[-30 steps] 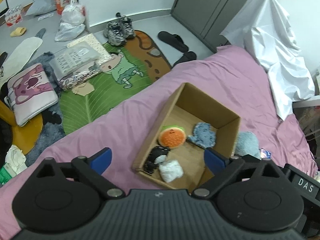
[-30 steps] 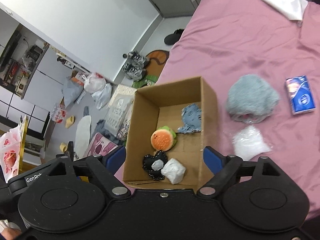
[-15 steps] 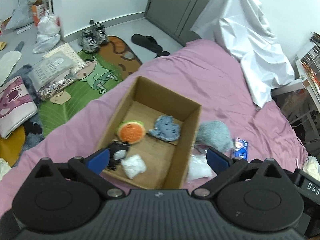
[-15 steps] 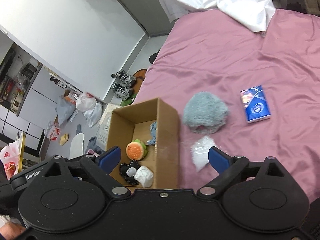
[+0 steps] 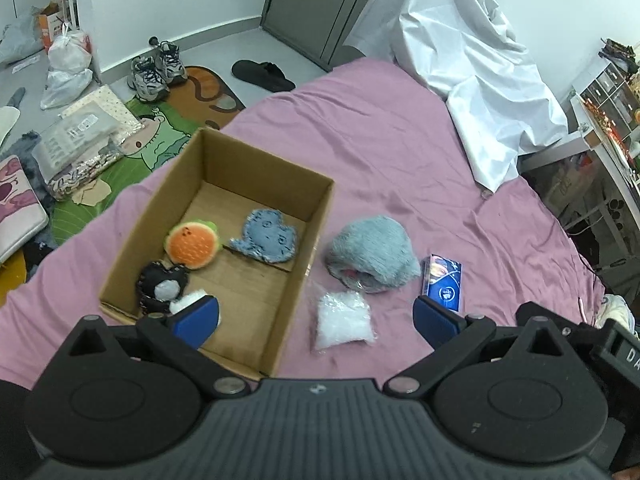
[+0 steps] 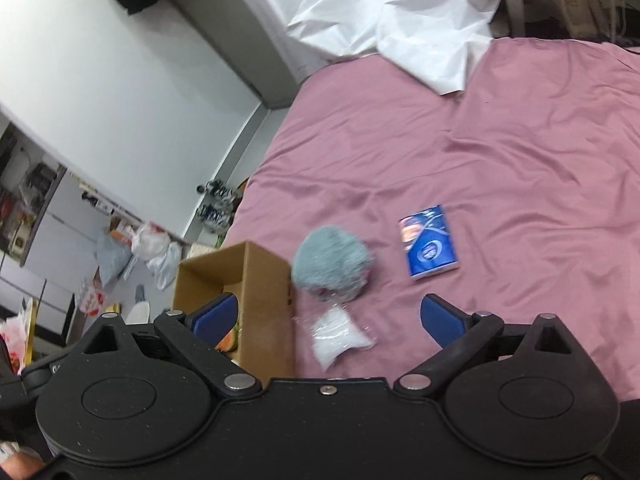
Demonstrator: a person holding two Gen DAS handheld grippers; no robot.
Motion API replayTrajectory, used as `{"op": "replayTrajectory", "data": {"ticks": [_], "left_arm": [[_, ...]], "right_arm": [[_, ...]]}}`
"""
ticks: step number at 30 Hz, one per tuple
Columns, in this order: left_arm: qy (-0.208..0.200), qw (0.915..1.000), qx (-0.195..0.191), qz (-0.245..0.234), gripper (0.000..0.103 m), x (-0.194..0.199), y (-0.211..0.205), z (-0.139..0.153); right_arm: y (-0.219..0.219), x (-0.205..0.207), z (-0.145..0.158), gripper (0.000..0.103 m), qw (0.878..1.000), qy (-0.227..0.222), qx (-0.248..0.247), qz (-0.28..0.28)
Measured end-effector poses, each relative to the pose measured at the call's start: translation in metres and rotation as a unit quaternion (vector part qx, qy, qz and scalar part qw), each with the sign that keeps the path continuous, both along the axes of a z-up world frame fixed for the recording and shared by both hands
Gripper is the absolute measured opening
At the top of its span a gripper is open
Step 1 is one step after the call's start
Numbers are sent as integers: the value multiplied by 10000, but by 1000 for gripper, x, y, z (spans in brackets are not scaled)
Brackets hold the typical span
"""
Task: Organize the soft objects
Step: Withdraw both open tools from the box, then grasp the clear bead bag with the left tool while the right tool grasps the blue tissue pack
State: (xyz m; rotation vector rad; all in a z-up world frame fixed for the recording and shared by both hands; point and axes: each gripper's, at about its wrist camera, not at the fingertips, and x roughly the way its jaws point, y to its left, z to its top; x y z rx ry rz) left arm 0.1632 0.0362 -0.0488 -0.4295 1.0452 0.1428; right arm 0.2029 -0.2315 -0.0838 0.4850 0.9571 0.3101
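A cardboard box (image 5: 316,236) (image 6: 268,292) sits on the pink bed. It holds a burger plush (image 5: 195,245), a blue-grey flat plush (image 5: 267,241), a black heart plush (image 5: 160,286) and a white wad (image 5: 186,300). Right of the box lie a grey furry ball (image 5: 370,254) (image 6: 330,264), a clear bag of white stuffing (image 5: 343,318) (image 6: 336,336) and a blue tissue pack (image 5: 443,282) (image 6: 428,249). My left gripper (image 5: 316,318) is open and empty above the stuffing bag. My right gripper (image 6: 328,320) is open and empty above the same bag.
A white sheet (image 5: 472,68) (image 6: 392,16) is draped at the far end of the bed. On the floor left of the bed are shoes (image 5: 156,70), a slipper (image 5: 262,75), bags and a cartoon mat (image 5: 156,144). Shelving (image 5: 608,112) stands at the right.
Both grippers have swung right, from over the box to over the loose items beside it. Both stayed open and empty. The objects have not moved.
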Motion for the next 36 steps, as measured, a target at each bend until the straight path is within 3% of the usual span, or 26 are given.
{"op": "replayTrajectory", "data": {"ticks": [11,21,27,36], "left_arm": [[56,10000,26,-77,100,13,-36,-18],[394,9990,128,-143,99,28,-68,-54],[661,9973,288,-106,85,40,-78,-80],[964,9944,426,-74,75,59,-90,-110]], "right_arm": [[-39,11,-30,98,9999,21,10,-158],[-56,20,-59,98,9998,33,6,-189],[-57,22,-70,98,9998,6,15,-213],[-69,33,-86,98,9985,125,405,-344]]}}
